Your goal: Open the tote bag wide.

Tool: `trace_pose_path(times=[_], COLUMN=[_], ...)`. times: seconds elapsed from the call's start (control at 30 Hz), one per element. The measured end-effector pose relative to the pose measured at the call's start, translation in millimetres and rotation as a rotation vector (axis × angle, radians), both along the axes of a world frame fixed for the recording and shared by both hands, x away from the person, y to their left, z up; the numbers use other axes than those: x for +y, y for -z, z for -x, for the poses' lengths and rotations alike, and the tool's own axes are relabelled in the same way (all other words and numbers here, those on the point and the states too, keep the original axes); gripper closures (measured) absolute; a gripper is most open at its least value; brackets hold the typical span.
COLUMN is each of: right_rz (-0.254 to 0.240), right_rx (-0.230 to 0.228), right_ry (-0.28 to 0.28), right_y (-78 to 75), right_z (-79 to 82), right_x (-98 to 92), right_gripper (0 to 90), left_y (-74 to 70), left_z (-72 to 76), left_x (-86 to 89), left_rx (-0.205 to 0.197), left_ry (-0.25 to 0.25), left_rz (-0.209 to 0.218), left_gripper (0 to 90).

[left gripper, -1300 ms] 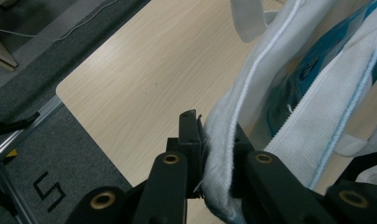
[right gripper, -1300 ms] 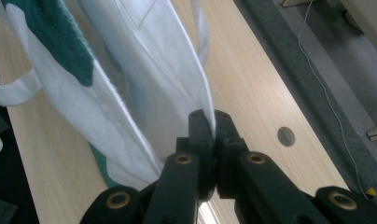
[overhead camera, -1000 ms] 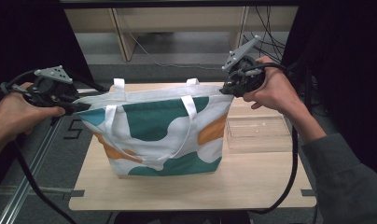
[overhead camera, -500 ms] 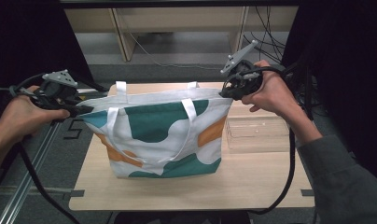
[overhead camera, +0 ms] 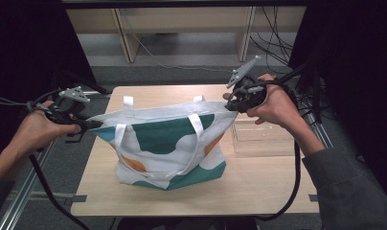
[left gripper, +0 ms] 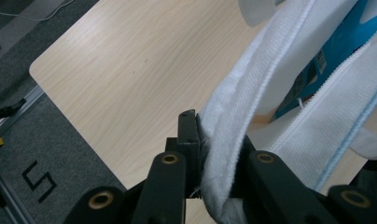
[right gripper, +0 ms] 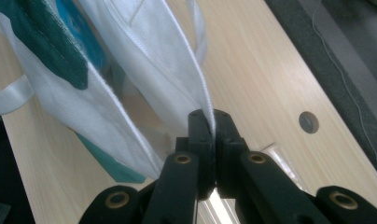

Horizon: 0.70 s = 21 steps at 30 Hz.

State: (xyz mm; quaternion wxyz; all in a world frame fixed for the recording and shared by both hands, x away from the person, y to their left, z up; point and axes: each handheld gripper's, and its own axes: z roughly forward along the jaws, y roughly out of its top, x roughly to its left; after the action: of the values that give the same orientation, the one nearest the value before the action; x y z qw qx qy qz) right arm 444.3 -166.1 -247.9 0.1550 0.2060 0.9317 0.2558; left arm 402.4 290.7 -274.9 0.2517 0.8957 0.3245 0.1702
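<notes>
The left gripper [overhead camera: 88, 123] is clenched on the white rim at one end of the tote bag [overhead camera: 170, 143], and the right gripper [overhead camera: 228, 103] pinches the rim at the opposite end, so the bag hangs stretched between the two tongs with its bottom on the wooden table [overhead camera: 258, 187]. Just below the right gripper, beside the bag, stands a clear plastic box [overhead camera: 261, 139]. Inside the bag something blue [left gripper: 333, 46] shows, perhaps a package.

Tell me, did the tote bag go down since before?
Yes. The tote bag has sunk: its bottom now rests lower on the wooden table, nearer the front edge, with both grippers clamped on its top corners.
</notes>
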Motion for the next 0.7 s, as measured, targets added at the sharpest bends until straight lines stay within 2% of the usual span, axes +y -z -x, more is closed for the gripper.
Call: trace_pose_path(times=[0.03, 0.1, 0.2, 0.23, 0.27, 0.3, 0.33, 0.37, 0.4, 0.43, 0.47, 0.5, 0.53, 0.57, 0.6, 0.63, 0.7], right_rz=[0.001, -0.01, -0.013, -0.01, -0.019, -0.017, -0.01, -0.016, -0.014, -0.011, -0.012, -0.012, -0.004, 0.003, 0.014, 0.014, 0.022], right_rx=[0.012, 0.01, 0.019, 0.005, 0.015, 0.013, -0.008, 0.027, 0.02, 0.013, 0.02, 0.022, 0.028, 0.04, 0.028, 0.051, 0.054], right_ry=[0.004, 0.001, 0.002, -0.023, 0.003, -0.003, -0.028, 0.0, -0.012, -0.023, -0.021, -0.029, -0.031, -0.017, -0.04, -0.007, -0.011], right_y=[2.3, 5.5, 9.5, 10.4, 11.6, 12.7, 14.1, 15.9, 18.1, 19.8, 22.1, 25.0, 28.1, 31.5, 35.2, 38.6, 45.6], right_z=[0.1, -0.7, 0.8, -0.7, 1.6, 2.1, 1.6, 4.5, 4.6, 4.7, 5.4, 5.7, 6.6, 8.3, 6.6, 8.6, 8.3], right_x=[-0.2, -1.9, -3.1, -3.7, -3.8, -4.2, -4.6, -4.2, -4.6, -4.7, -4.8, -4.9, -4.6, -4.1, -4.0, -3.5, -2.8], right_gripper=[88.0, 88.0, 88.0, 88.0, 88.0, 88.0, 88.0, 88.0, 88.0, 87.9, 87.9, 87.9, 87.9, 87.9, 87.9, 87.9, 87.9], left_y=[2.2, 3.5, 6.9, 8.1, 9.3, 10.6, 12.8, 14.3, 17.0, 20.5, 23.2, 26.6, 30.3, 34.0, 37.1, 42.0, 48.4], left_z=[1.2, 2.5, 4.9, 5.6, 5.6, 6.2, 6.2, 6.3, 6.1, 6.8, 6.1, 6.3, 5.9, 6.6, 6.0, 5.3, 3.6], left_x=[-0.7, -0.8, -2.0, -2.5, -2.6, -3.1, -3.5, -3.6, -3.8, -4.8, -4.9, -5.8, -6.3, -7.4, -7.7, -8.7, -9.5], left_rx=[-0.003, 0.0, -0.003, -0.005, -0.002, 0.016, 0.002, 0.015, 0.008, 0.023, 0.026, 0.044, 0.036, 0.052, 0.059, 0.054, 0.063], left_ry=[0.004, 0.015, 0.007, 0.012, 0.028, 0.021, 0.017, 0.018, 0.029, 0.023, 0.039, 0.034, 0.044, 0.033, 0.044, 0.043, 0.044], left_rz=[0.006, 0.002, 0.011, 0.003, -0.005, -0.003, -0.003, -0.004, -0.007, 0.0, -0.012, -0.014, -0.015, -0.01, -0.021, -0.011, -0.023], left_gripper=[81.1, 81.0, 81.0, 80.9, 80.9, 80.9, 80.8, 80.8, 80.7, 80.7, 80.7, 80.6, 80.5, 80.4, 80.4, 80.3, 80.3])
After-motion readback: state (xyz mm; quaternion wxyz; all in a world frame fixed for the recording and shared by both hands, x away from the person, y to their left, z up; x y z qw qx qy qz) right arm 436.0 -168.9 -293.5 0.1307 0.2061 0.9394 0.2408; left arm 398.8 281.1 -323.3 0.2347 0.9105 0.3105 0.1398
